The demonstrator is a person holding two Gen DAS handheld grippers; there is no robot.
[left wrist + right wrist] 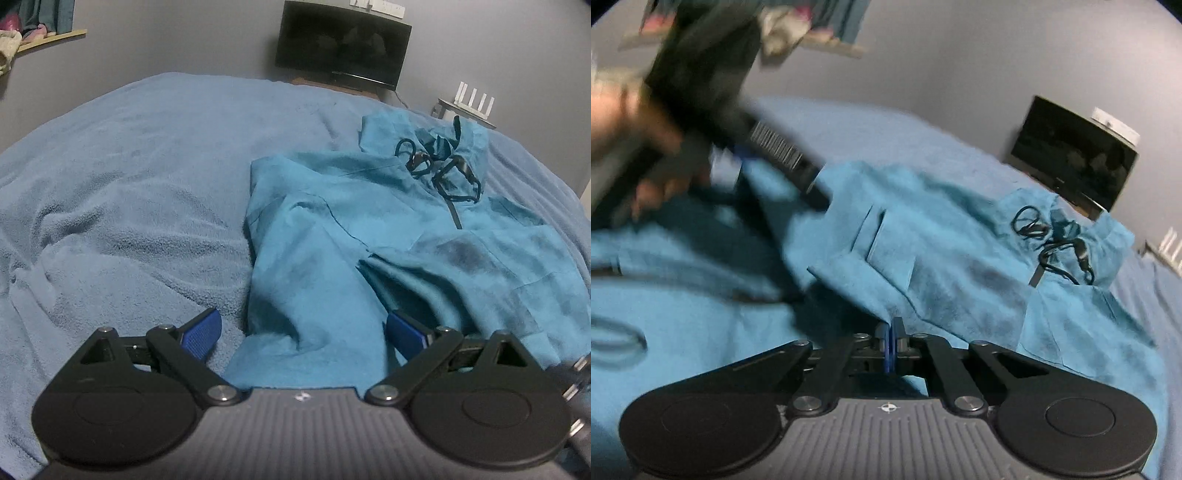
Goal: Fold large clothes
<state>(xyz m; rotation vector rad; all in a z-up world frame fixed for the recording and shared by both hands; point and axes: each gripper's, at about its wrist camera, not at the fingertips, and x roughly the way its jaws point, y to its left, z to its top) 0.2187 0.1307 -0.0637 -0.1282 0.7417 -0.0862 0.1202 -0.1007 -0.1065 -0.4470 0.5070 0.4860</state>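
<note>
The right gripper (889, 341) is pinched fully together, seemingly on a hoodie (388, 236) edge; the left gripper (303, 330) gapes wide over the hem; a thin pinch may slip, dragging the folded sleeve (864, 254) askew on the bed (129, 177).

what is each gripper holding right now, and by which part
The left gripper holds nothing: its jaws stand open around the teal hoodie near its hem. The right gripper is shut at a fold edge of the hoodie; whether it pinches cloth cannot be told.

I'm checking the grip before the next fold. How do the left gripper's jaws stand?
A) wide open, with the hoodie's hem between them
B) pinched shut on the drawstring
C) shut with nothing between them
A: the left gripper is wide open, teal hoodie fabric lying between its blue pads.
</note>
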